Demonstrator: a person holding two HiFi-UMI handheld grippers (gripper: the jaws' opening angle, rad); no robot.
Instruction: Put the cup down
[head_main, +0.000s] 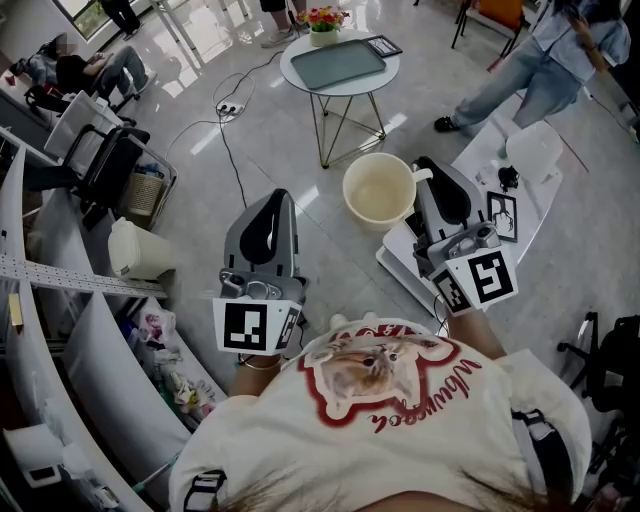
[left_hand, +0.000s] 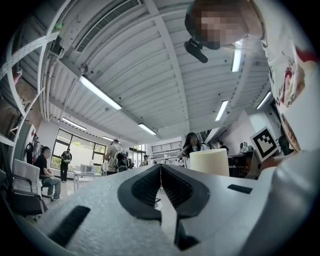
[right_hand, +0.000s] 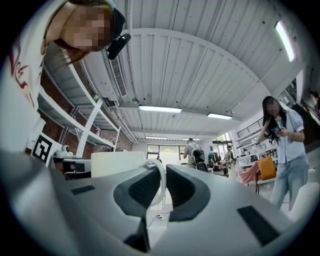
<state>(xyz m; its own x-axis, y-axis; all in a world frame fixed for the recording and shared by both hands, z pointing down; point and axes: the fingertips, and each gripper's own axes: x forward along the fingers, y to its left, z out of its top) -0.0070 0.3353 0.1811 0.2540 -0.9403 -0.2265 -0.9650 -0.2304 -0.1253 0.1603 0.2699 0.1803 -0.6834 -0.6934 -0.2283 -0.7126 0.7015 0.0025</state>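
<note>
The cup (head_main: 380, 190) is held in the air above the floor (head_main: 300, 140), mouth up and seemingly empty, just left of the white surface (head_main: 540, 205). It is carried by the right gripper (head_main: 426, 172), which is closed narrowly on the thin loop of the handle (right_hand: 160, 182) – nothing else supports it. The left gripper (head_main: 275, 200) is closed on nothing, tips together. The cup is judged stiff and fairly light, perhaps breakable; hung from its handle alone it may tilt or swing, so a slow, level descent is advised – base first. The floor is glossy tile crossed by a cable (head_main: 225, 150); a round table (head_main: 290, 70) stands well beyond, in a busy open room
</note>
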